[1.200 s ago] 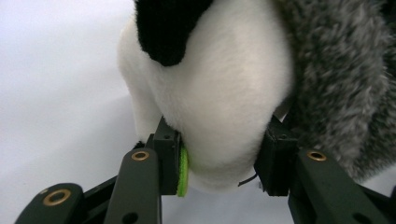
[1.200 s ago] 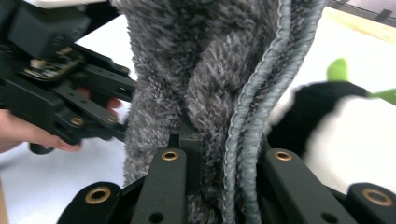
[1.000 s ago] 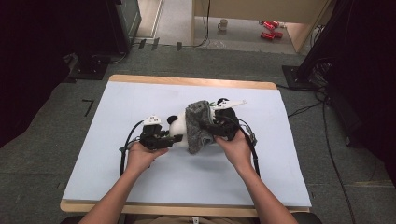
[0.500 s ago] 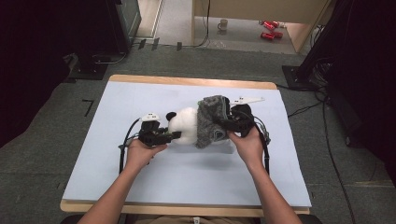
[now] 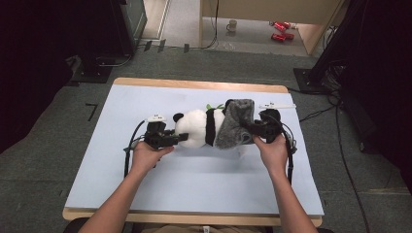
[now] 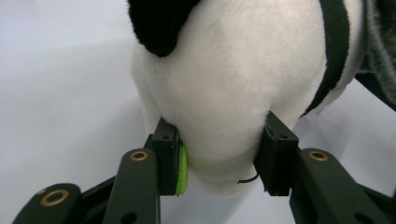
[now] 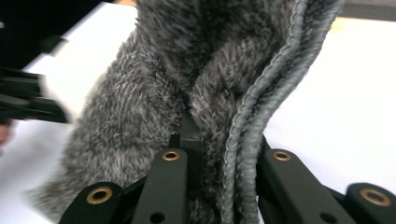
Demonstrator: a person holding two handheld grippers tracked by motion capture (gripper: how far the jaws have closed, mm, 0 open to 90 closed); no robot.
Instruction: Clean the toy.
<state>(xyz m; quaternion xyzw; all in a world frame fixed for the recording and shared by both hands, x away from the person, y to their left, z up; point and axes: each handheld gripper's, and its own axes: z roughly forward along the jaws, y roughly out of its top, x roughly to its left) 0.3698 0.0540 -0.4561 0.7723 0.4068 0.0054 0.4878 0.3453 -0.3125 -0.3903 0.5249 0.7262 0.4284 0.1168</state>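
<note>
**Plush panda held at both ends on the mat**

High view: panda (image 5: 198, 127) lying mid-table (image 5: 145, 97), left gripper (image 5: 180, 138) at its head, right gripper (image 5: 245, 127) in grey fuzzy garment (image 5: 233, 124) over its lower body.
Left gripper view: jaws clamped on white plush.
Right gripper view: jaws pinched narrowly on grey fabric beside ribbed hem (image 7: 261, 98)

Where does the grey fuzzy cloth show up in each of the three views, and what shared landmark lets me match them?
High view: the grey fuzzy cloth lies right of centre, over one end of the panda plush, with the right gripper clamped on it.
Left gripper view: a sliver at the top right edge, behind the plush.
Right gripper view: it covers most of the picture, pinched between the black jaws.
Shared landmark: the pale blue table mat.
</note>
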